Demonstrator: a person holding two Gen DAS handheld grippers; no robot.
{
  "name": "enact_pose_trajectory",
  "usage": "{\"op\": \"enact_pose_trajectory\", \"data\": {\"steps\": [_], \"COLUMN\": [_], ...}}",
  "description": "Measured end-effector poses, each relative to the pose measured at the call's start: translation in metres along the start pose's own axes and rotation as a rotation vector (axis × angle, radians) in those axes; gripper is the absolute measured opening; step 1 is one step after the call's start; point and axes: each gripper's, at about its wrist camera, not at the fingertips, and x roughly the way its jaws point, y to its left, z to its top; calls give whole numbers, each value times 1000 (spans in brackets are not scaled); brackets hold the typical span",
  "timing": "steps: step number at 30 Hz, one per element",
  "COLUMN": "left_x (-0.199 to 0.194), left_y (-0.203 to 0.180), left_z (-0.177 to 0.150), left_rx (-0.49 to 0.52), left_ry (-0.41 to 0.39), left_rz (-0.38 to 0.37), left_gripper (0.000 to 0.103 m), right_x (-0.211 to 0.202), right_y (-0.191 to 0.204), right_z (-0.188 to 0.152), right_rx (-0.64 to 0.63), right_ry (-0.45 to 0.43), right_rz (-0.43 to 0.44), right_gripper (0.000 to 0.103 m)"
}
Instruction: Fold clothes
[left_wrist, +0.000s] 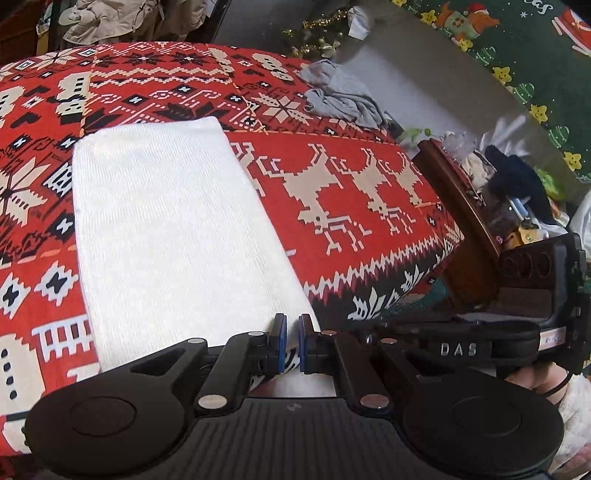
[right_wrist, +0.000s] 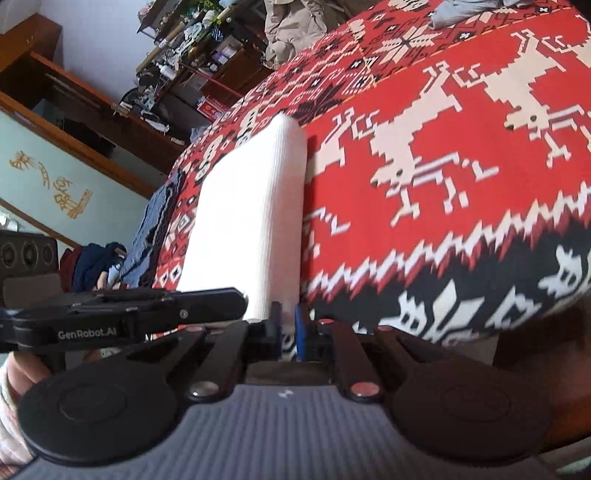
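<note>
Reindeer-patterned red blanket (left_wrist: 351, 155) under folded white cloth (left_wrist: 177, 229)

Left gripper (left_wrist: 292, 341): matte black frame with two large round discs at its outer corners, a ribbed central plate, silver pivot pins along angled linkage bars, and two short black fingers faced with blue pads (left_wrist: 281, 343). Right gripper (right_wrist: 289, 330): the same build, with a ribbed grey-looking central plate, reddish-tinted pivot pins and blue-faced fingers (right_wrist: 298, 332); seen from the left wrist view its side bears raised white letters "DAS", while the left unit, seen from the right wrist view, carries "GenRobot.AI" in white. A fluffy white sleeve (left_wrist: 576, 417) with a thin black cord across it shows at the right hand.
</note>
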Motion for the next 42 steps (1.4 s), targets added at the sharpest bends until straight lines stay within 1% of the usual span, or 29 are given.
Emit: {"op": "enact_pose_trajectory", "data": {"steps": [2, 4, 8, 11, 13, 16, 17, 20, 24, 26, 29, 32, 35, 38, 40, 42], "left_x": [-1, -5, -9, -7, -6, -4, -4, -3, -5, -6, -9, -9, -8, -8, -8, -10], "left_y": [0, -1, -2, -1, 0, 0, 0, 0, 1, 2, 3, 5, 4, 4, 5, 5], "left_z": [-2, -2, -2, 0, 2, 2, 2, 1, 1, 0, 0, 0, -1, -3, -3, -3], "left_rx": [-2, -3, -3, -8, -11, -13, -13, -12, -17, -20, -24, -31, -26, -25, -27, -26], "left_ry": [0, -6, -21, -27, -30, -31, -31, -29, -29, -31, -34, -34, -31, -27, -26, -30], "left_rz": [0, 1, 9, 25, 31, 29, 26, 22, 17, 16, 15, 15, 12, 9, 6, 6], "left_gripper": [6, 6, 6, 6, 6, 6, 6, 6, 6, 6, 6, 6, 6, 6, 6, 6], "right_x": [0, -2, -9, -5, 3, 14, 14, 12, 5, 0, -7, -6, 0, 3, 1, -4], "right_y": [2, 2, -1, 0, 0, 9, 13, 15, 10, 7, 4, 9, 20, 29, 27, 23], "right_z": [-3, -3, 3, 12, 16, 14, 11, 7, 1, 0, 2, 5, 3, -3, -3, -3], "right_rx": [-10, -17, -14, -36, -34, -76, -92, -86, -87, -79, -78, -101, -151, -200, -193, -169], "right_ry": [16, 12, -38, -68, -56, -23, -19, -2, 27, 26, -11, -37, -11, 16, 27, 20], "right_rz": [0, -8, -51, -93, -85, -88, -96, -87, -75, -89, -130, -118, -91, -110, -105, -111], "right_gripper": [9, 10, 10, 10, 10, 9, 9, 6, 6, 8, 8, 8, 7, 5, 6, 7]}}
